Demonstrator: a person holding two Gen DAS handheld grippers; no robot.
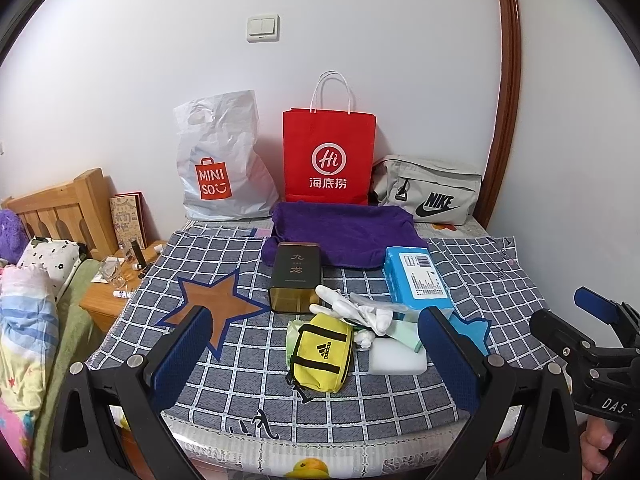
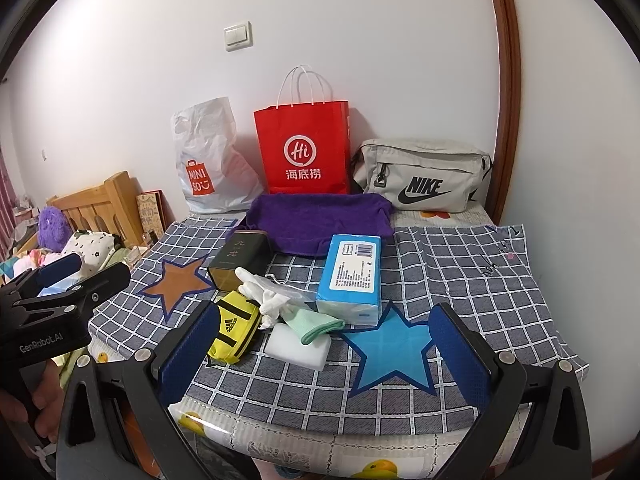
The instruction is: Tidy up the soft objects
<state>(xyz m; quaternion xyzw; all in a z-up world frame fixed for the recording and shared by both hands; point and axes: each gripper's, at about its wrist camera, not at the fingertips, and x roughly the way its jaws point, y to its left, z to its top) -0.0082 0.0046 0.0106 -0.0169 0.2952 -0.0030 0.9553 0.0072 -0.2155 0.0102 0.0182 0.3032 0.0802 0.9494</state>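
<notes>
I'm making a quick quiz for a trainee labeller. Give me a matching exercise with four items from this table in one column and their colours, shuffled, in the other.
Column 1:
1. Adidas pouch
2. Tissue pack
3. Folded towel
4. Paper bag with string handles

Column 2:
A. Purple
B. Red
C. Yellow
D. Light blue

Pairs: 1-C, 2-D, 3-A, 4-B
</notes>
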